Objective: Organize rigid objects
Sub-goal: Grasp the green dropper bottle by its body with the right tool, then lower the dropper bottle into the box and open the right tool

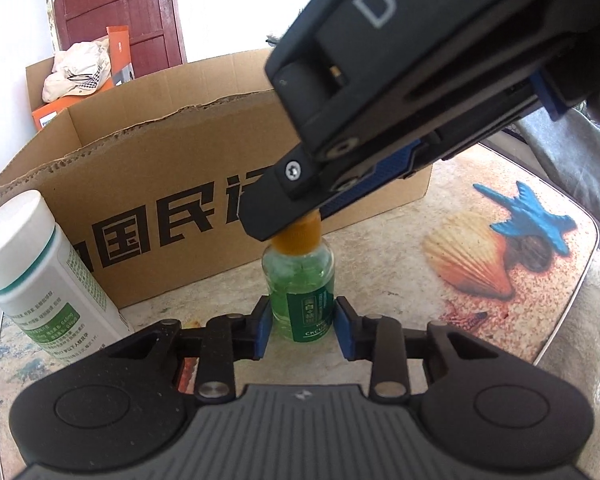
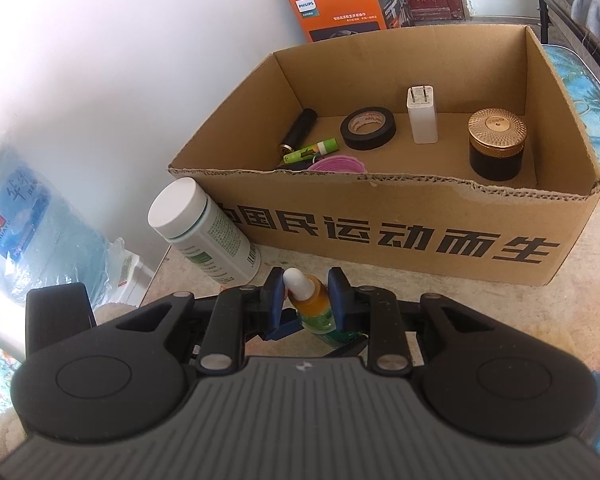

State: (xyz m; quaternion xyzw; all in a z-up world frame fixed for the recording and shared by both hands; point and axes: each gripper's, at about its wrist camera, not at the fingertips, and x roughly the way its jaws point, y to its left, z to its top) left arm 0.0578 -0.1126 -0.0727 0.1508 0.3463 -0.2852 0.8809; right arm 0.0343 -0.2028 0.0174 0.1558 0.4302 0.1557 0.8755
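A small glass dropper bottle (image 1: 300, 300) with green liquid, an orange collar and a white tip stands upright on the table in front of the cardboard box (image 1: 160, 184). My left gripper (image 1: 302, 326) is shut on the bottle's body. My right gripper (image 2: 307, 300) comes down from above and is shut on the bottle's orange collar (image 2: 312, 295); in the left wrist view it shows as the big black body (image 1: 400, 92) over the bottle. A white pill bottle (image 1: 40, 280) stands to the left, also in the right wrist view (image 2: 204, 232).
The open box (image 2: 380, 236) holds a black tape roll (image 2: 367, 128), a white charger (image 2: 422, 114), a gold-lidded jar (image 2: 496, 144), a black tube (image 2: 298, 130), a green battery (image 2: 312, 150) and a pink item (image 2: 338, 164). An orange Philips box (image 2: 340, 4) stands behind. The table edge (image 1: 580, 280) curves at the right.
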